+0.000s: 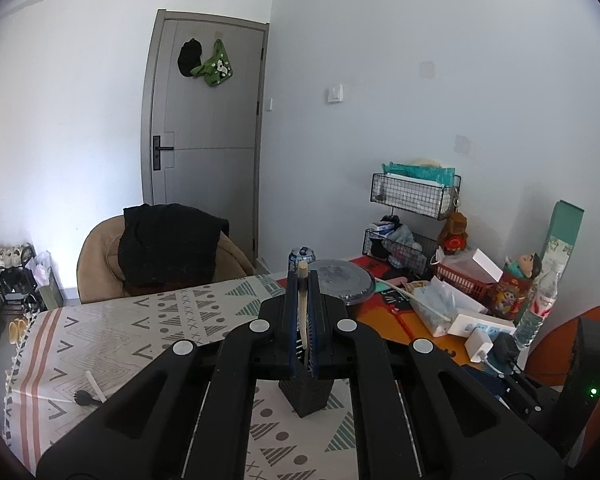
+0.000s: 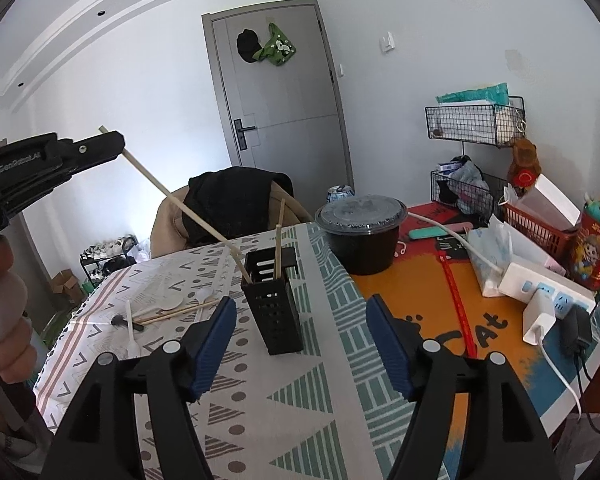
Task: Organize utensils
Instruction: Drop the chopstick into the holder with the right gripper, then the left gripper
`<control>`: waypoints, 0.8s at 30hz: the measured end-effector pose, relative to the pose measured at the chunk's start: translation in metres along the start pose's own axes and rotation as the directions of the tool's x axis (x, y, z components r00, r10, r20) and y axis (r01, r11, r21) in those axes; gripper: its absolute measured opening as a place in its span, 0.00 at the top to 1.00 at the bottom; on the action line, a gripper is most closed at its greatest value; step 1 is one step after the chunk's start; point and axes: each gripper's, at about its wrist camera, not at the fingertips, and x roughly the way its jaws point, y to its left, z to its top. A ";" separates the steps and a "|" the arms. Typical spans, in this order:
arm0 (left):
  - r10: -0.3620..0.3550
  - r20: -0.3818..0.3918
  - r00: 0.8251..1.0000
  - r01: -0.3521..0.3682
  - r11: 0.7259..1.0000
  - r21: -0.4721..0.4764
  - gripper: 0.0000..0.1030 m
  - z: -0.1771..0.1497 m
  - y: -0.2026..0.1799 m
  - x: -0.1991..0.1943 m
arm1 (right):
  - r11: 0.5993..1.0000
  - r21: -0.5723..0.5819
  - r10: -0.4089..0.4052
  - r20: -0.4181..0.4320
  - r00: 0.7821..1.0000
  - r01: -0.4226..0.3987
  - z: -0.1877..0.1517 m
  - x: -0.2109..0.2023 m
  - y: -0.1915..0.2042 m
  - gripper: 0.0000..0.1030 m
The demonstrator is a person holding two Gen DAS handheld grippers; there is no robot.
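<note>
A black perforated utensil holder [image 2: 274, 304] stands on the patterned tablecloth [image 2: 300, 400]. One wooden chopstick [image 2: 279, 236] stands upright in it. My left gripper [image 2: 114, 142] is shut on a second chopstick [image 2: 180, 200], which slants down with its lower end inside the holder. In the left wrist view that chopstick [image 1: 303, 308] runs between the blue pads [image 1: 291, 320], with the holder [image 1: 305, 394] just below. My right gripper [image 2: 300, 304] is open and holds nothing, a little short of the holder. White spoons [image 2: 172, 302], loose chopsticks [image 2: 176, 314] and a black fork [image 2: 118, 321] lie to the left.
A lidded black bowl [image 2: 360, 236] and a can [image 2: 340, 193] stand behind the holder. A power strip [image 2: 548, 292], a tissue pack [image 2: 492, 252] and a red basket [image 2: 536, 228] crowd the right side. A chair with a black garment [image 2: 232, 204] is beyond the far edge.
</note>
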 end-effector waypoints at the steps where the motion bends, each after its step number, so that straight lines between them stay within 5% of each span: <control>1: 0.000 -0.004 1.000 0.000 1.000 0.001 0.95 -0.001 -0.002 0.002 | 1.000 0.000 0.001 -0.001 1.000 -0.001 -0.001 0.000 0.000 0.35; 24: -0.014 -0.184 0.983 0.020 0.999 0.031 0.94 -0.023 -0.010 0.097 | 0.997 0.069 -0.016 -0.100 0.995 0.023 -0.028 0.044 -0.035 0.33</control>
